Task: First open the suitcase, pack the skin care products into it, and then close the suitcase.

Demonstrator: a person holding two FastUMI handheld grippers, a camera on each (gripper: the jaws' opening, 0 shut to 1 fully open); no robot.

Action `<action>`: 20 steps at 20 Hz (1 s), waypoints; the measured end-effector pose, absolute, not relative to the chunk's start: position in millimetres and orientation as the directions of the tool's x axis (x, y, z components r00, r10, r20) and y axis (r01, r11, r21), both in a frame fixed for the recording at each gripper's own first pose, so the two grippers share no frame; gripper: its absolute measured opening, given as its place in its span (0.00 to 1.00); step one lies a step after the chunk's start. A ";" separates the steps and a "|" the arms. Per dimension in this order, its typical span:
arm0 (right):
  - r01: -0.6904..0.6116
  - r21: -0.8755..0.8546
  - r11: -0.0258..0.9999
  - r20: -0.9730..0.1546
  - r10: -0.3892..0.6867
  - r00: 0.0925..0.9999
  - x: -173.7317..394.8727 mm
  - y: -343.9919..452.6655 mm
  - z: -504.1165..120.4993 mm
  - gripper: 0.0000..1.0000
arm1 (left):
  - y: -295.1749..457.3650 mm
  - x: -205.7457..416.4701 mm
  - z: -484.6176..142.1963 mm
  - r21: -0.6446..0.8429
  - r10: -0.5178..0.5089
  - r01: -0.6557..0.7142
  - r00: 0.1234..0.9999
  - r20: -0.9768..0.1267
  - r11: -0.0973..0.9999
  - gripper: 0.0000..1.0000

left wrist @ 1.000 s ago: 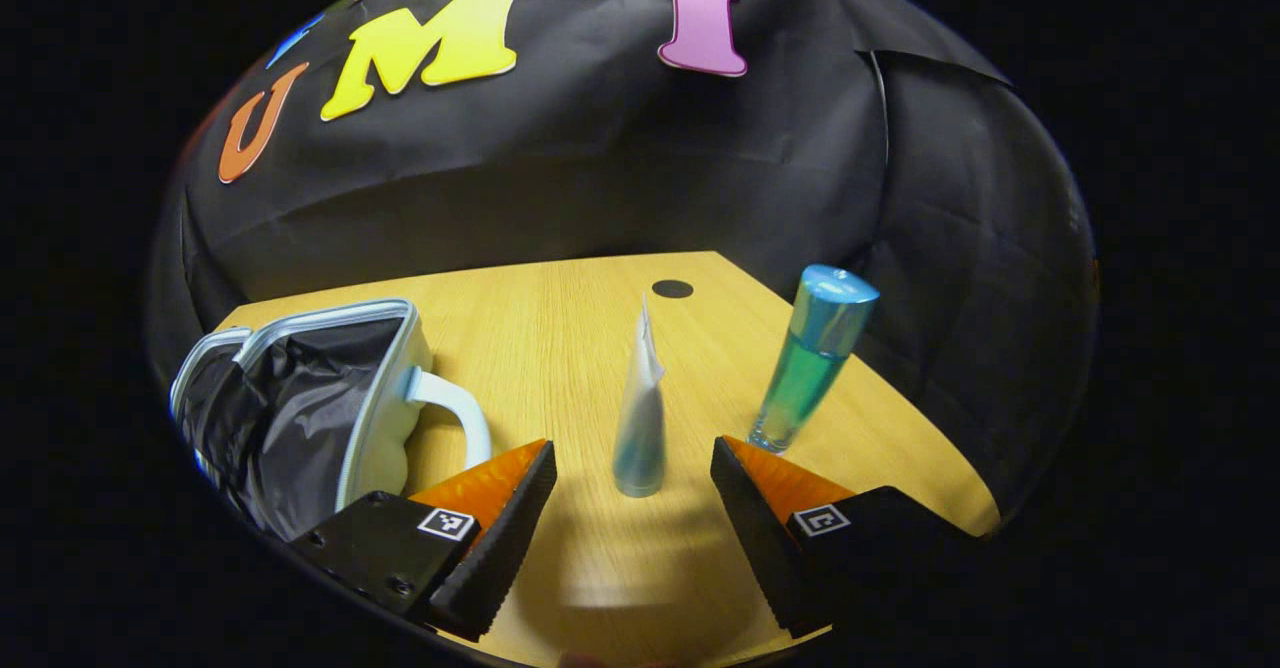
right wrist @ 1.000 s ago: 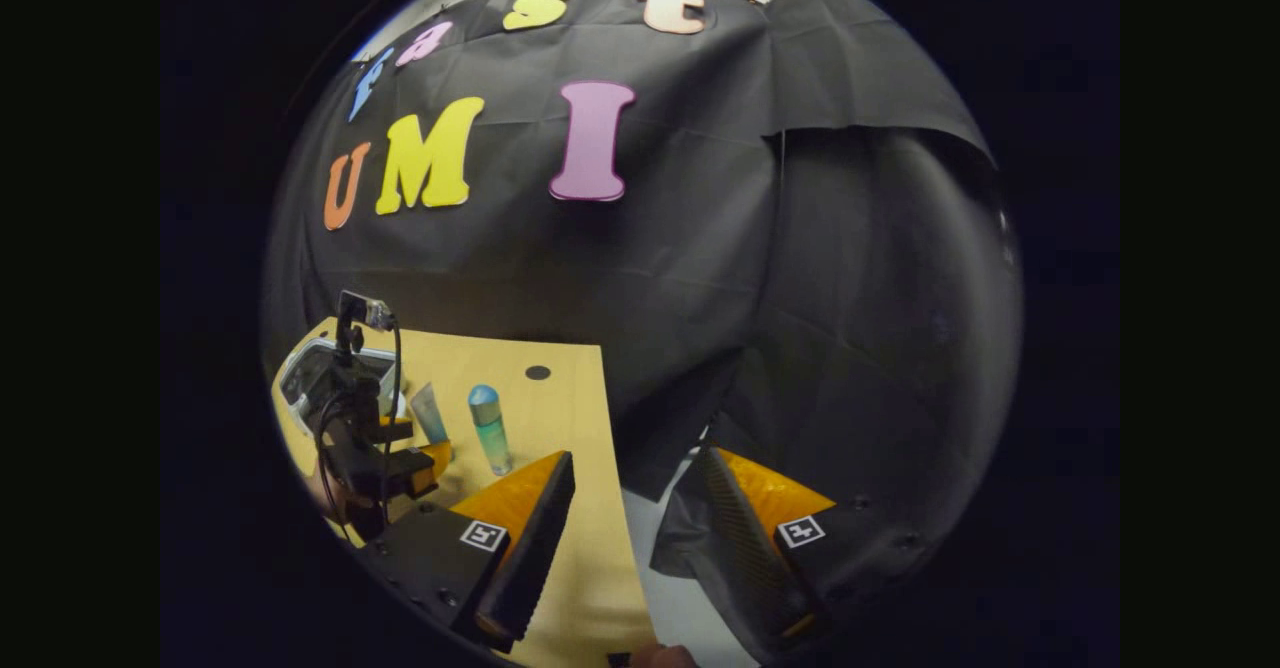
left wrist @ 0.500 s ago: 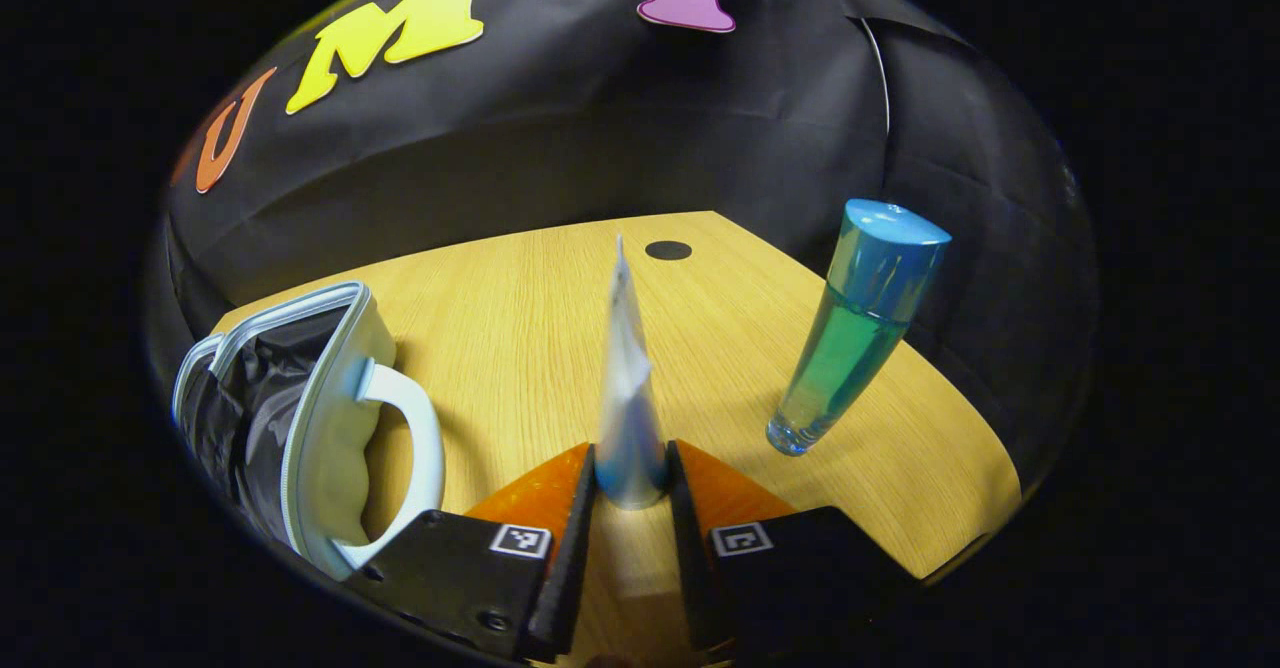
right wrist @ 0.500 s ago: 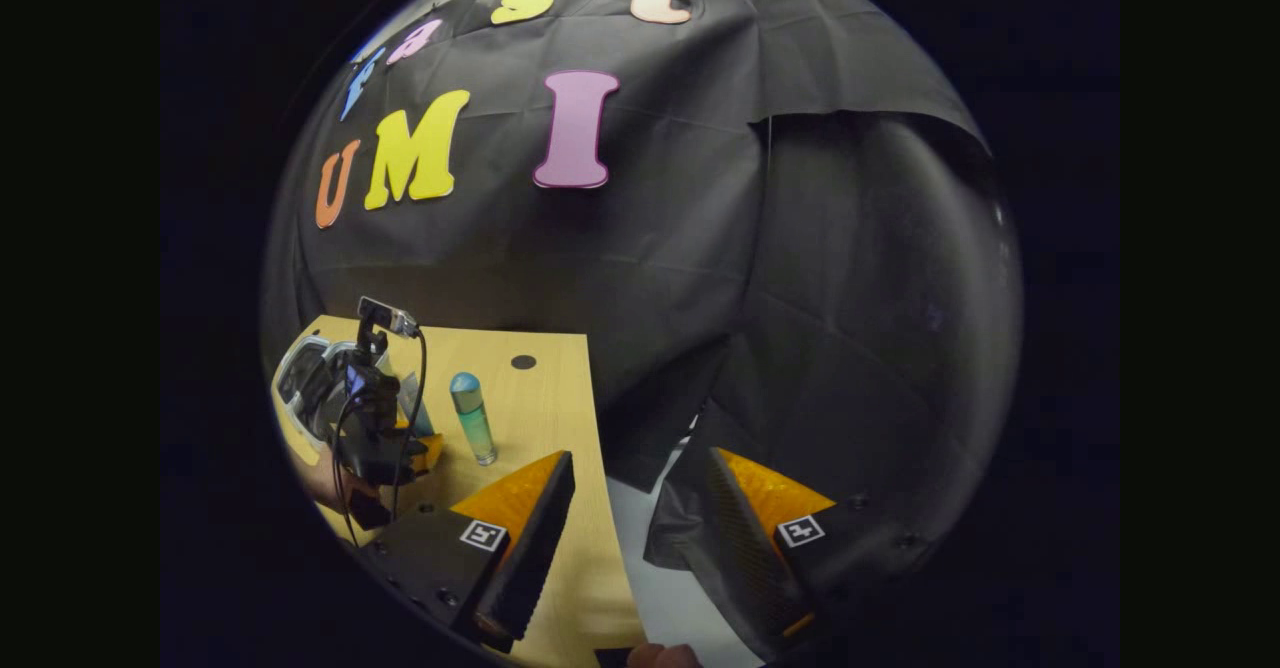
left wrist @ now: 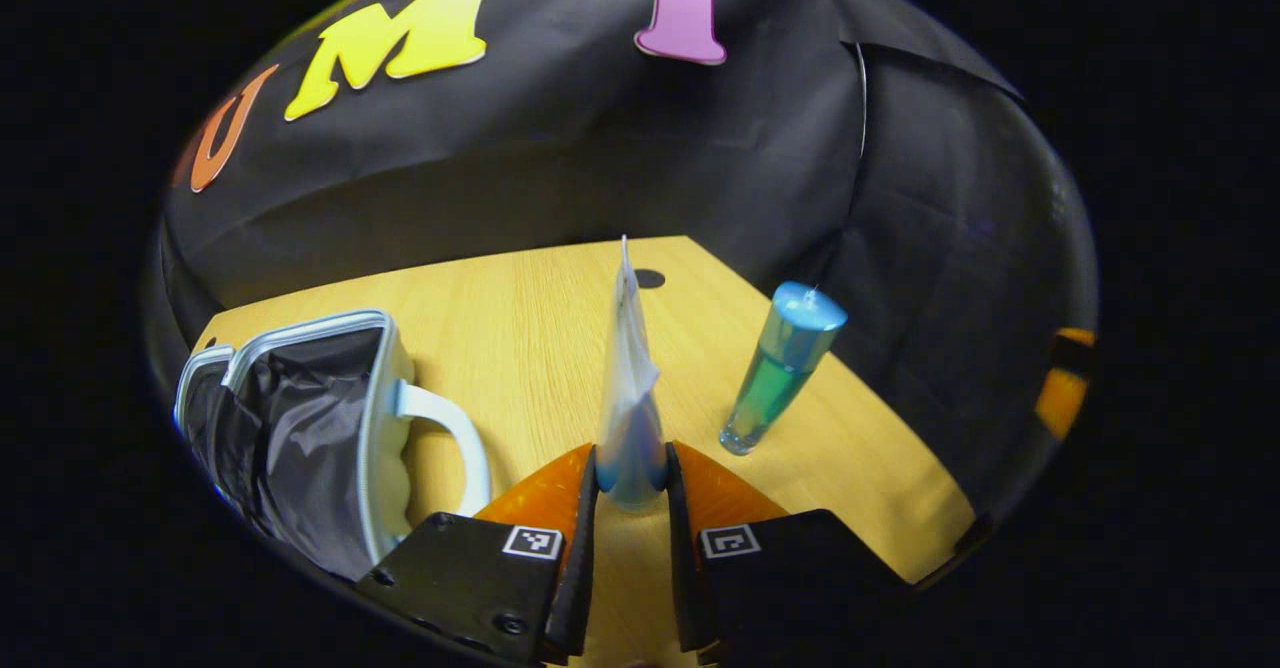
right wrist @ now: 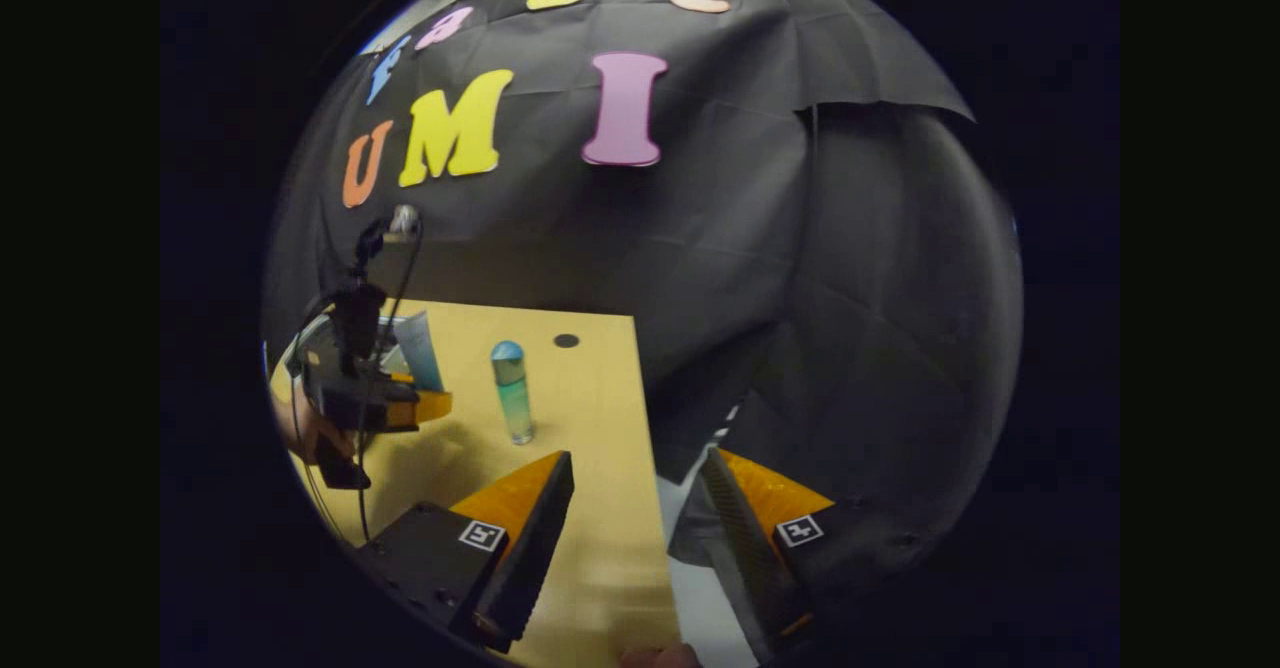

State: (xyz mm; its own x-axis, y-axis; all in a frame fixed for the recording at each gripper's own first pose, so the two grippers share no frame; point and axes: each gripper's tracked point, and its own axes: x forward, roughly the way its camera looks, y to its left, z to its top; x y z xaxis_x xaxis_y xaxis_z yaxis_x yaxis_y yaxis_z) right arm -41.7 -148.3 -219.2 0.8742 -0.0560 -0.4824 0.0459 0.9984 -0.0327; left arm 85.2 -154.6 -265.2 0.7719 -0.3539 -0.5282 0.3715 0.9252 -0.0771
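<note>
Both fingers of my left gripper (left wrist: 632, 518) pinch the tube (left wrist: 628, 418) near its cap, right of the open suitcase (left wrist: 300, 428). Held so low, it may pivot or slip. My right gripper (right wrist: 625, 538) gapes empty, near the bottle (right wrist: 512, 393). Lining hides the suitcase's floor.

Both views are dim around a warmly lit wooden table (left wrist: 520, 328), with strong fisheye bending toward the edges. Soft shadows fall on the table under the left gripper (right wrist: 425, 408) in the right gripper view. The tube (left wrist: 628, 398) looks slightly blurred; the bottle (left wrist: 778, 368) shows faint glare.
</note>
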 end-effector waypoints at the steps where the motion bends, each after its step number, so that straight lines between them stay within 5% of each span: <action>1: 0.014 -0.008 1.000 -0.487 -0.016 0.873 -32.9 -134.1 -228.7 0.79 | -145.5 78.8 -252.2 -0.092 -0.354 0.361 0.779 -0.518 0.928 0.36; 7: -0.082 0.090 0.993 -0.523 0.117 0.844 24.6 -69.7 -281.6 0.79 | -83.4 42.1 -206.7 -0.135 -0.288 0.255 0.811 -0.510 0.957 0.35; 15: -0.041 0.159 0.986 -0.597 0.129 0.792 89.7 -46.2 -329.5 0.80 | 32.8 -0.4 -187.1 -0.096 -0.069 0.021 0.843 -0.534 0.995 0.36; 20: 0.001 0.189 0.982 -0.633 0.121 0.764 107.3 -40.6 -343.5 0.66 | 92.2 -19.4 -184.6 -0.089 0.043 -0.110 0.834 -0.550 0.990 0.35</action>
State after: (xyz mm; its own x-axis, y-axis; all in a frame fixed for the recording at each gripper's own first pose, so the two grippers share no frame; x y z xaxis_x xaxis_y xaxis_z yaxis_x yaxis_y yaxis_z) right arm 107.3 -40.6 -343.5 0.7644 0.1215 -0.6332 0.0008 0.9819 0.1893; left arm -19.4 92.2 -184.6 0.8340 0.0429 -0.5502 -0.1097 0.9900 -0.0891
